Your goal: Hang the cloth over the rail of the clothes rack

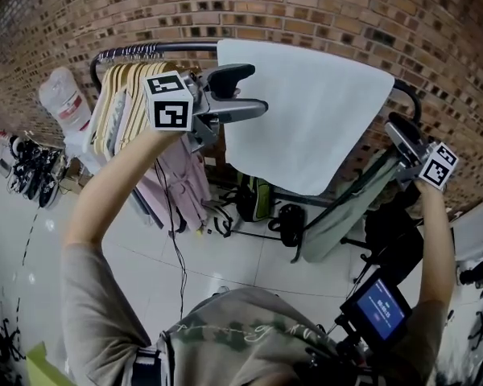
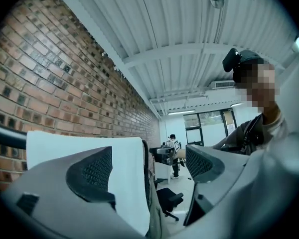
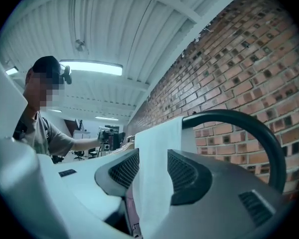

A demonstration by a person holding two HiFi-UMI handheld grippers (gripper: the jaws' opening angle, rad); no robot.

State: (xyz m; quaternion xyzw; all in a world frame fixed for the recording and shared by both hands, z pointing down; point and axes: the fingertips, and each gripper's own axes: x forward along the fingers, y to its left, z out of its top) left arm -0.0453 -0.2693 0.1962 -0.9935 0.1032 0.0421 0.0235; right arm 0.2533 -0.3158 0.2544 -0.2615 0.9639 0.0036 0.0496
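Cloth (image 1: 306, 111): lay draped over rail (image 1: 177, 47) of clothes rack; hanging looked largely done. Left tongs (image 2: 148, 166): stood apart, empty, beside one edge. Right tongs (image 3: 153, 169): pinched other edge; release judged outstanding.

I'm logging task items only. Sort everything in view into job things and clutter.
Job: cloth, draped over the rail; right gripper, clamped on the cloth's edge; left gripper, open.
Lying about: wooden hangers, pink garments, green garment, shoes on the floor, black bags under the rack.
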